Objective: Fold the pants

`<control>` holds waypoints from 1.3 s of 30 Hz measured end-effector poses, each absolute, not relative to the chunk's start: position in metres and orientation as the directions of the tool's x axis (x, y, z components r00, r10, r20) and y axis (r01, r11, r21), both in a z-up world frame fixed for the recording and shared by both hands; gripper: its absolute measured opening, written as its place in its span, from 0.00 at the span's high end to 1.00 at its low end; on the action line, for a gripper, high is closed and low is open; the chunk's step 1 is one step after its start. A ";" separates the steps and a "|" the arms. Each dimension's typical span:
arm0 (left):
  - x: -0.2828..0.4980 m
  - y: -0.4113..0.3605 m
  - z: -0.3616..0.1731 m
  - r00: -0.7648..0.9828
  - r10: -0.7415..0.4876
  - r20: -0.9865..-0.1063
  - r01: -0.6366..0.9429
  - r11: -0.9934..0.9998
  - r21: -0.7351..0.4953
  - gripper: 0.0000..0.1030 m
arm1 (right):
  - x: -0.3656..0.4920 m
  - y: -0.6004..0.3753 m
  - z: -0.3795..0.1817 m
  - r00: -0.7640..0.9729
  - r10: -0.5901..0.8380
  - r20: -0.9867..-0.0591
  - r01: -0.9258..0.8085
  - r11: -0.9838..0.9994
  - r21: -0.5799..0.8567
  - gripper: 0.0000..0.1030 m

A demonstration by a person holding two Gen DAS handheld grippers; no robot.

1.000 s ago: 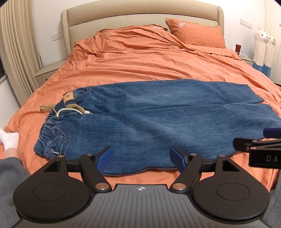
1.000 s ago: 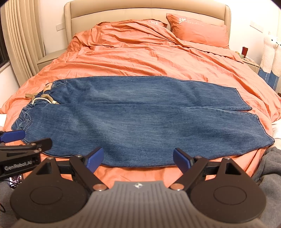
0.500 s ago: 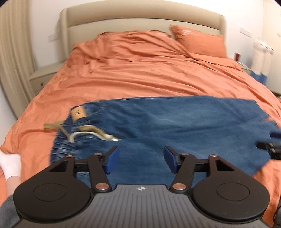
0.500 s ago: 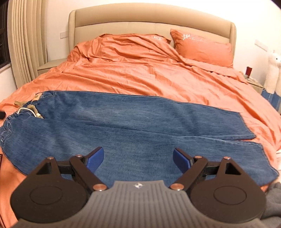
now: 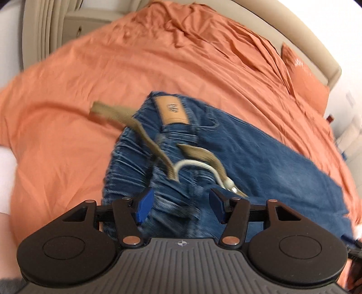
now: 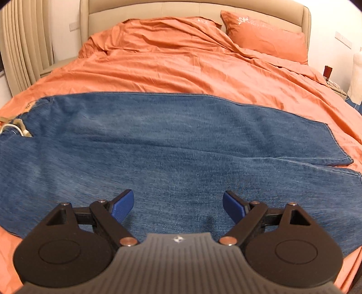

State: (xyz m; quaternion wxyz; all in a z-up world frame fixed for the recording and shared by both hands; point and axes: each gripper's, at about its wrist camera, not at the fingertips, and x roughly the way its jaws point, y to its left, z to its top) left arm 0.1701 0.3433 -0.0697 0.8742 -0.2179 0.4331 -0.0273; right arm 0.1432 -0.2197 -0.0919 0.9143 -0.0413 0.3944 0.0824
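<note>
Blue jeans point(image 6: 158, 144) lie flat across the orange bed, waist to the left, leg ends to the right. In the left wrist view the elastic waistband point(image 5: 140, 162) with a tan leather patch point(image 5: 173, 110), tan drawstring point(image 5: 144, 133) and white cord point(image 5: 203, 167) fills the middle. My left gripper point(image 5: 178, 205) is open, just above the waist's near corner. My right gripper point(image 6: 178, 204) is open and empty over the middle of the near leg.
The orange duvet point(image 6: 181, 63) covers the whole bed, with an orange pillow point(image 6: 267, 38) and beige headboard point(image 6: 158, 11) at the far end. Beige curtains point(image 6: 20, 45) hang at the left. A nightstand point(image 6: 334, 86) stands at the right.
My left gripper has swung left and down to the waistband and tilted. My right gripper has moved forward and lower over the legs. Both stay open.
</note>
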 end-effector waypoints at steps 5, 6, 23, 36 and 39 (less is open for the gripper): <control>0.188 0.376 -0.096 0.620 -0.349 -0.703 -0.143 0.830 -0.539 0.36 | 0.152 -0.214 -0.108 0.655 0.079 -0.751 -0.181 0.982 -0.054 0.20; 0.192 0.380 -0.101 0.612 -0.393 -0.686 -0.134 0.804 -0.580 0.37 | 0.154 -0.213 -0.110 0.652 0.074 -0.755 -0.177 0.982 -0.057 0.20; 0.159 0.324 -0.022 0.693 -0.109 -0.712 -0.181 0.930 -0.319 0.92 | 0.152 -0.226 -0.114 0.668 -0.023 -0.744 -0.117 0.984 -0.135 0.21; 0.185 0.331 -0.086 0.533 -0.026 -0.846 -0.185 0.972 -0.146 0.68 | 0.136 -0.265 -0.100 0.668 -0.068 -0.741 -0.083 0.983 -0.166 0.21; 0.177 0.317 -0.060 0.547 0.076 -0.834 -0.151 0.989 -0.009 0.56 | 0.135 -0.276 -0.095 0.654 -0.062 -0.754 -0.094 0.982 -0.163 0.21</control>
